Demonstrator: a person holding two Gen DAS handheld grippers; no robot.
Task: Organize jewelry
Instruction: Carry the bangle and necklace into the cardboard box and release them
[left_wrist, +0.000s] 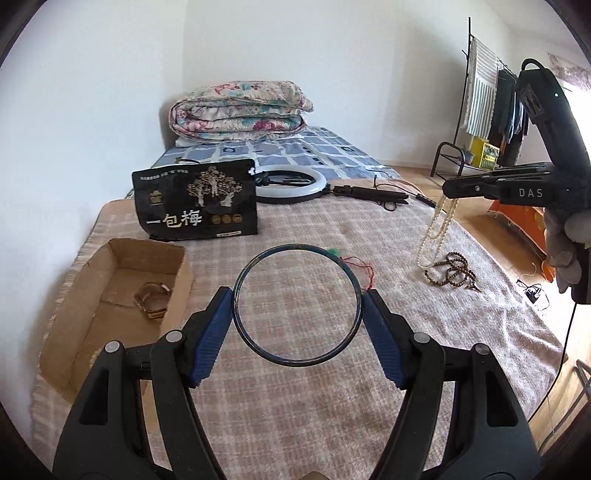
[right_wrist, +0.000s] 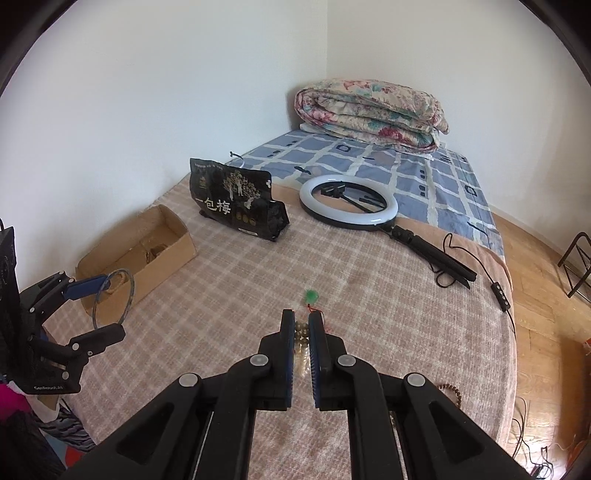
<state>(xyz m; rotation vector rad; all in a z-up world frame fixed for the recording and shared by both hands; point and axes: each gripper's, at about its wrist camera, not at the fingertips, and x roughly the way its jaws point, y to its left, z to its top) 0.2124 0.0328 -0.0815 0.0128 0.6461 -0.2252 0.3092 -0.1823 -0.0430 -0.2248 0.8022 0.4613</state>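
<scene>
My left gripper (left_wrist: 297, 299) is shut on a dark bangle (left_wrist: 291, 360) and holds it above the checked blanket, right of the cardboard box (left_wrist: 94, 295). A brown wristwatch (left_wrist: 151, 297) lies in the box. My right gripper (right_wrist: 301, 321) is shut on a white pearl necklace (left_wrist: 436, 229), which hangs from it over the bed. It shows in the left wrist view (left_wrist: 448, 188) too. A brown bead string (left_wrist: 452, 271) lies on the blanket below the necklace. A green pendant on red cord (right_wrist: 311, 295) lies on the blanket.
A black snack bag (left_wrist: 197, 199) stands behind the box. A ring light (right_wrist: 349, 201) with its folded stand lies further back. A folded floral quilt (left_wrist: 238, 110) sits at the head of the bed. A wall runs along the left.
</scene>
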